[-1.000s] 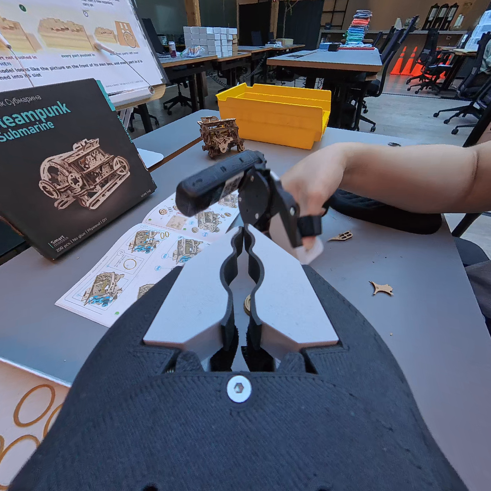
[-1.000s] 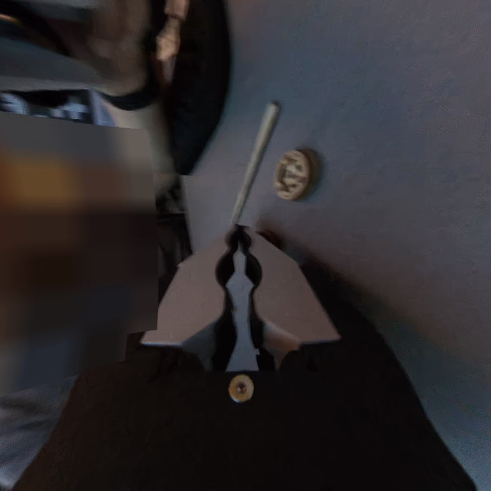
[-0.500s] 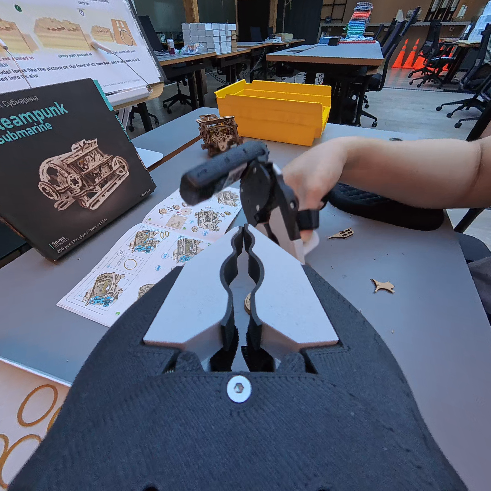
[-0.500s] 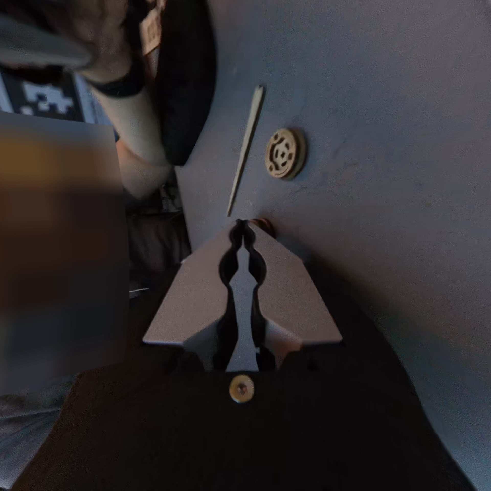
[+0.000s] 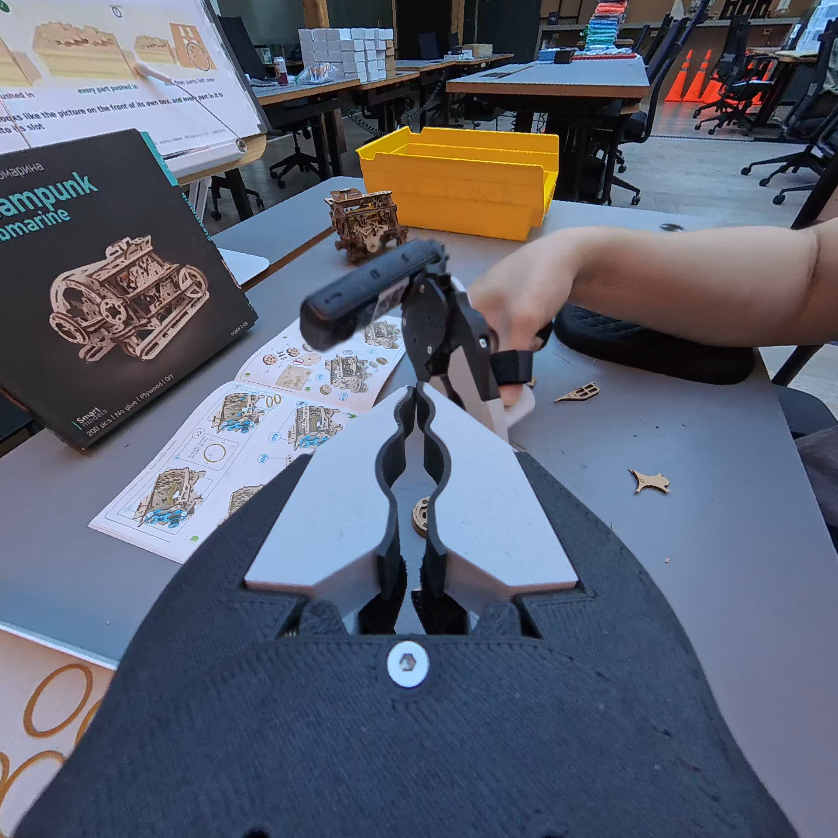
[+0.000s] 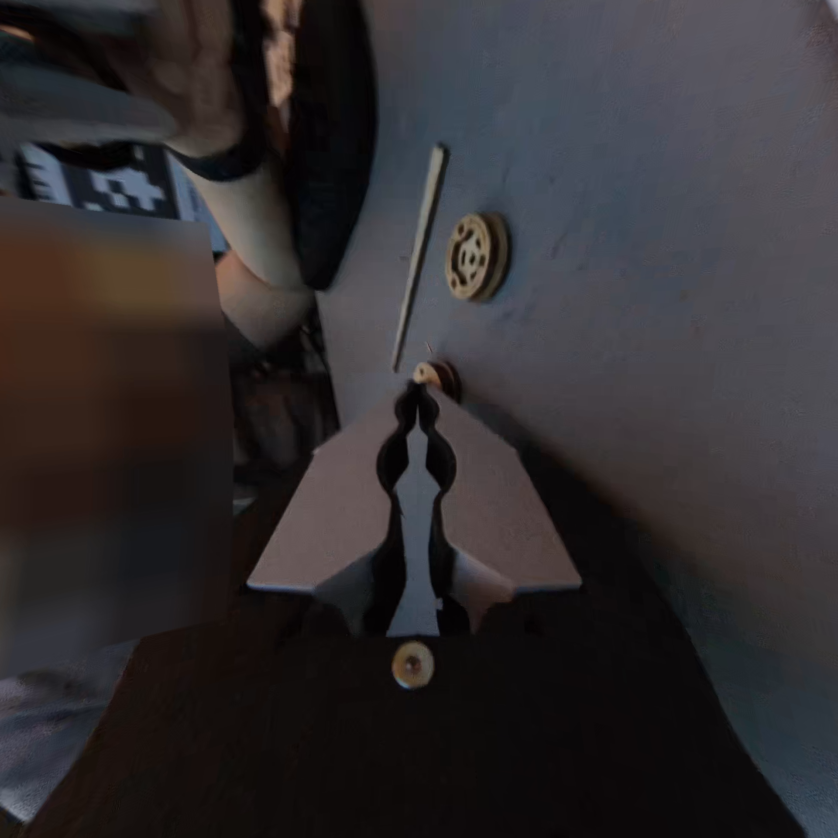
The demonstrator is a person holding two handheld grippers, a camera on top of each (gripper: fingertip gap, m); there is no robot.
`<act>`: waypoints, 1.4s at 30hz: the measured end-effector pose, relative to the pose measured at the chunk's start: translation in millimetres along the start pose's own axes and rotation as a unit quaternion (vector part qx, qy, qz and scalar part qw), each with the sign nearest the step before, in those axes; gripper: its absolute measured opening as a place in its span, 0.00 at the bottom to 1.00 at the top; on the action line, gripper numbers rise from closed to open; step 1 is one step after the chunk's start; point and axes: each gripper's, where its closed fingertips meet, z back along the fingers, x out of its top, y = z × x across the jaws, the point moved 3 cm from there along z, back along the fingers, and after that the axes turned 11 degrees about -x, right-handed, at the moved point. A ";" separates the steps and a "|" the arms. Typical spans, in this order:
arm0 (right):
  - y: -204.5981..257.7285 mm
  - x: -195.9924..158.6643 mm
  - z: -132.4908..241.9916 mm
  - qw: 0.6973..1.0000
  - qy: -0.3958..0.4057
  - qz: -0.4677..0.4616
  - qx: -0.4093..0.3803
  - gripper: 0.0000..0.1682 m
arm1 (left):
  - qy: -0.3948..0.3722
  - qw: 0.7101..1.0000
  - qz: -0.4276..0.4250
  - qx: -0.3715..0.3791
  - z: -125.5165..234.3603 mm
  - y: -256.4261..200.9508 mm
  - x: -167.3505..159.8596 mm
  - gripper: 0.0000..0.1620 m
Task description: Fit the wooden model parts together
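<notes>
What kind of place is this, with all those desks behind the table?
Probably a shared workshop or lab. Rows of desks with office chairs fill the room, orange traffic cones stand at the back, and a yellow parts bin sits on the grey worktable.

Two wrist cameras, one low and level across the desk, one tipped steeply down at it.

The left wrist view sits close above the grey table (image 5: 680,567), looking forward past its own closed fingers to the kit box (image 5: 113,281), the instruction sheet (image 5: 254,435) and the yellow bin (image 5: 462,186), with the room's desks and chairs far behind. The right wrist view hovers much nearer the tabletop (image 6: 657,226), aimed almost straight down, and it's dim and blurred. Both views catch the round wooden disc (image 5: 421,517) (image 6: 476,256). The left view also sees the other gripper's body (image 5: 435,326), held in a hand (image 5: 521,290).
</notes>
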 end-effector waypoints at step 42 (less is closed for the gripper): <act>51.3 19.5 -6.8 0.994 -0.018 0.048 0.097 0.00 | -0.016 1.000 0.002 0.016 8.7 6.2 3.0 0.00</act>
